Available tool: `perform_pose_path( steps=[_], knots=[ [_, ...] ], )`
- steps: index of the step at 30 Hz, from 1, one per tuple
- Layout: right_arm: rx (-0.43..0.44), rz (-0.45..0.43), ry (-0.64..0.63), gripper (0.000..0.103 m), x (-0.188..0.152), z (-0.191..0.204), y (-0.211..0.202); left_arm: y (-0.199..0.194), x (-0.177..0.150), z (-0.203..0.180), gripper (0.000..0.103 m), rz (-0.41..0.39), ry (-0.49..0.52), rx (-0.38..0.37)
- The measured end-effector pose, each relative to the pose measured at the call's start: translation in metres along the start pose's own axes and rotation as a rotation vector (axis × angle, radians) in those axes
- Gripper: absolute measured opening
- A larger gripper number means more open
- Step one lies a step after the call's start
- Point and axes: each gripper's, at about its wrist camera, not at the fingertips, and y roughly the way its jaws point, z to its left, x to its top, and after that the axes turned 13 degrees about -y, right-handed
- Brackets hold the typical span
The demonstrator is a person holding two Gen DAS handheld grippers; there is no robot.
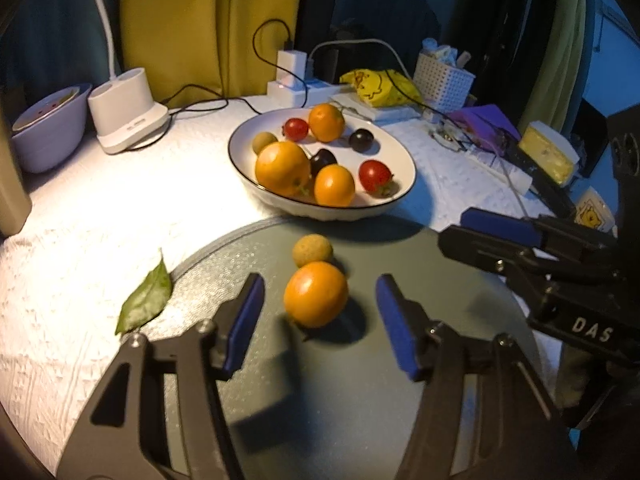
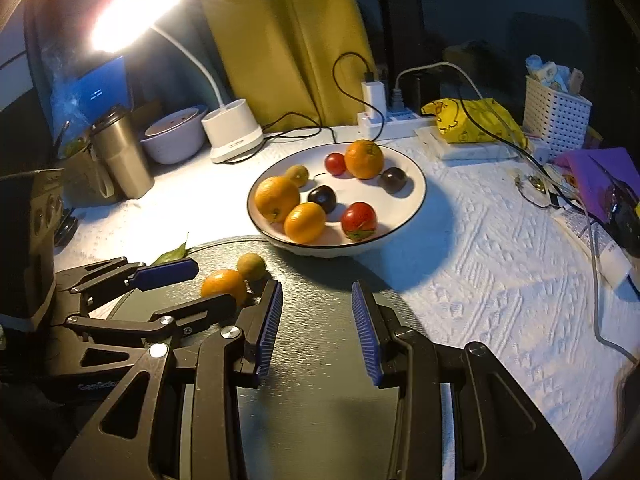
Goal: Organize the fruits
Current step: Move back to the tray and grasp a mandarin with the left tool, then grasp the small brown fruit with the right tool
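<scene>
An orange (image 1: 315, 294) and a small tan fruit (image 1: 312, 250) lie on a dark round mat (image 1: 360, 400). My left gripper (image 1: 318, 324) is open, its blue pads either side of the orange and just short of it. The same orange (image 2: 224, 286) and tan fruit (image 2: 251, 266) show in the right wrist view, with the left gripper (image 2: 188, 288) around them. My right gripper (image 2: 316, 328) is open and empty over the mat (image 2: 320, 400); it also shows in the left wrist view (image 1: 472, 228). A white bowl (image 1: 404, 168) (image 2: 412, 184) holds oranges, red tomatoes, dark plums and a tan fruit.
A green leaf (image 1: 146, 300) lies left of the mat. A lamp base (image 1: 126, 110), purple bowl (image 1: 48, 136), power strip (image 1: 296, 88), yellow bag (image 1: 380, 86), white basket (image 1: 442, 78) and cables stand behind. A steel tumbler (image 2: 120, 152) is at the left.
</scene>
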Motion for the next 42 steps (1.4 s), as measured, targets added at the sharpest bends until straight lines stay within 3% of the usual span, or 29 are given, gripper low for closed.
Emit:
perform_pose_path(
  steps=[3, 7, 16, 29, 42],
  knots=[
    [-0.002, 0.005, 0.011, 0.039, -0.001, -0.006, 0.002, 0.008, 0.0, -0.003, 0.059, 0.02, 0.023, 0.01],
    [0.0, 0.01, 0.018, 0.039, -0.001, -0.009, 0.007, 0.014, -0.001, -0.003, 0.036, 0.043, 0.033, 0.014],
    [0.021, 0.025, -0.009, 0.039, 0.008, 0.003, 0.019, 0.001, 0.003, 0.009, 0.036, 0.025, 0.009, -0.017],
    [0.071, 0.059, -0.063, 0.039, 0.024, 0.039, 0.049, -0.018, 0.011, 0.051, 0.036, -0.01, -0.059, -0.003],
    [0.088, 0.119, -0.082, 0.038, 0.033, 0.052, 0.083, -0.022, 0.016, 0.07, 0.036, -0.015, -0.095, 0.003]
  ],
)
